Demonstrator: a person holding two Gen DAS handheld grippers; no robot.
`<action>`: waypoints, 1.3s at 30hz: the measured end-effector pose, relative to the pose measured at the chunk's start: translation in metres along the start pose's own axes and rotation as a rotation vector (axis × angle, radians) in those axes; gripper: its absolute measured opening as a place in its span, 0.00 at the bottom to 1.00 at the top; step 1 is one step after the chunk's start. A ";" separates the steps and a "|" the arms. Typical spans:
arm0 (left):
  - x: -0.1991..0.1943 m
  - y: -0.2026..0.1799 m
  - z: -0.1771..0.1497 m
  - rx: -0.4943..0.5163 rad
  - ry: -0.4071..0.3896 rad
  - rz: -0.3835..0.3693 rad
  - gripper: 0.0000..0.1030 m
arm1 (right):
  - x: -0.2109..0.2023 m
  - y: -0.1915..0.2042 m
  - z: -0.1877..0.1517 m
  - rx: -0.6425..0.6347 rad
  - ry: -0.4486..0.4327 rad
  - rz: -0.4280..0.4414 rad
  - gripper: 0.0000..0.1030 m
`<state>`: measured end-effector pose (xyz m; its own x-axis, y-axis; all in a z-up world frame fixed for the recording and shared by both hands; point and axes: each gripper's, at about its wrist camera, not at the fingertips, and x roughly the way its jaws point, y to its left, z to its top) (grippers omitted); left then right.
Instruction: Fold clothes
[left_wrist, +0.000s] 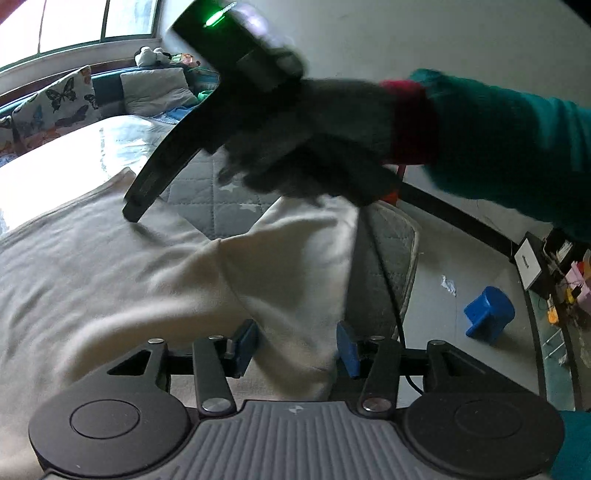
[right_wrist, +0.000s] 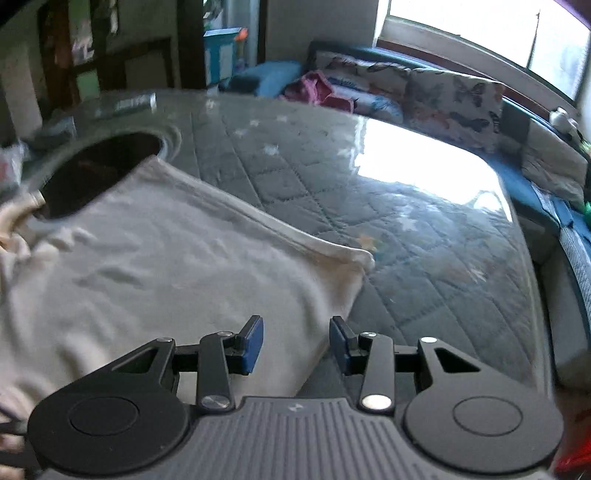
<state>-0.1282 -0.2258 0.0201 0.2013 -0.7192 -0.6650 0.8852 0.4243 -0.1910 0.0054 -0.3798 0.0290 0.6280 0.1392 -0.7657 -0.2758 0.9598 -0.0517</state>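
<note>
Shirt (left_wrist: 110, 277) lies spread on the quilted counter (right_wrist: 424, 258); left hand-held gripper (left_wrist: 297, 349) and right hand-held gripper (right_wrist: 295, 345) both hover released over its cloth.

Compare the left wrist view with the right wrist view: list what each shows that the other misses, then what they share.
Only the left wrist view shows the right gripper from outside, the gloved hand holding it, the teal sleeve, and a blue stool on the floor.

Only the right wrist view shows the shirt's neck opening and a pink cloth beyond the table.

Both show the white shirt on the quilted mat, butterfly cushions, the window, and open jaws.
</note>
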 end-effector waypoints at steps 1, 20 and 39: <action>0.000 0.001 0.000 -0.003 -0.002 -0.002 0.50 | 0.008 0.001 0.004 -0.012 0.006 0.000 0.40; 0.009 0.008 0.008 -0.064 -0.026 -0.022 0.79 | 0.071 -0.019 0.063 -0.088 0.009 -0.115 0.45; -0.166 0.121 -0.049 -0.387 -0.206 0.683 0.77 | -0.016 0.092 -0.007 -0.254 -0.048 0.096 0.49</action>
<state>-0.0753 -0.0285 0.0718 0.7512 -0.3032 -0.5863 0.3389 0.9394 -0.0516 -0.0349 -0.2956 0.0324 0.6221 0.2437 -0.7440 -0.5054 0.8508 -0.1439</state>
